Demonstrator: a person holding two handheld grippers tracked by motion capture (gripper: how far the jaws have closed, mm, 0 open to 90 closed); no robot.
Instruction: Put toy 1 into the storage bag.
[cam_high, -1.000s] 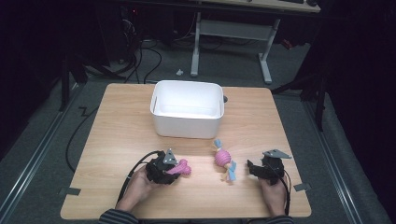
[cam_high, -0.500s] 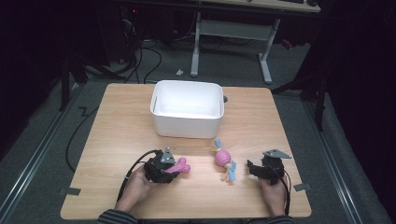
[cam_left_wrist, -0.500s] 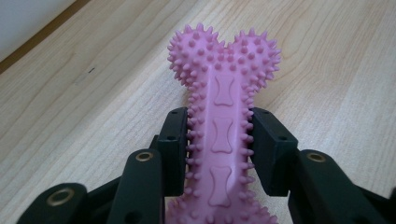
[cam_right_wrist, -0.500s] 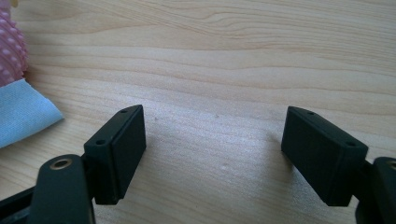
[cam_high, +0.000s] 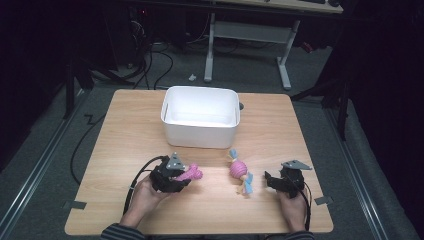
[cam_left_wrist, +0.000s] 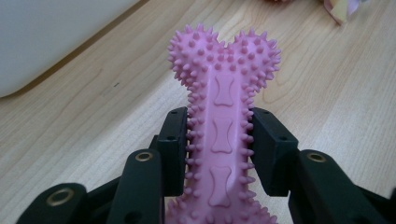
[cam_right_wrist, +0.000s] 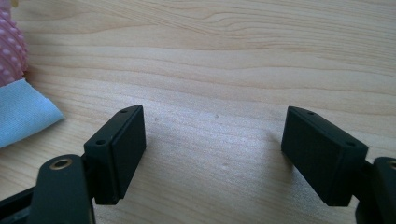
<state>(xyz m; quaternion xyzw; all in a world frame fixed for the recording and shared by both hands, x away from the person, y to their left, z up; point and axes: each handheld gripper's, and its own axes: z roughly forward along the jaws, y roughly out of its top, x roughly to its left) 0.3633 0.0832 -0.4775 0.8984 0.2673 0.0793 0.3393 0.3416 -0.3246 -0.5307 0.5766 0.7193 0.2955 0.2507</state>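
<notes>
A pink spiky bone toy (cam_left_wrist: 223, 126) lies between the jaws of my left gripper (cam_left_wrist: 223, 149), which is shut on its shaft. In the high view that left gripper (cam_high: 172, 176) sits at the table's front left with the pink bone toy (cam_high: 191, 174) sticking out to the right. A pink ball toy with blue and yellow cloth tails (cam_high: 239, 172) lies at the front centre. My right gripper (cam_high: 272, 181) rests just right of it, open, with bare wood between its fingers (cam_right_wrist: 122, 149). The toy's blue cloth tail (cam_right_wrist: 21, 116) shows at the left edge of the right gripper view.
A white rectangular bin (cam_high: 201, 116) stands at the table's middle back; its side (cam_left_wrist: 51, 32) fills the upper left of the left gripper view. A wooden table (cam_high: 280, 125) edge runs close to both hands. Cables and a desk frame (cam_high: 280, 55) lie on the floor beyond.
The left gripper with the pink bone has shifted slightly; the bone looks lifted a little. The right gripper and the ball toy have stayed put.
</notes>
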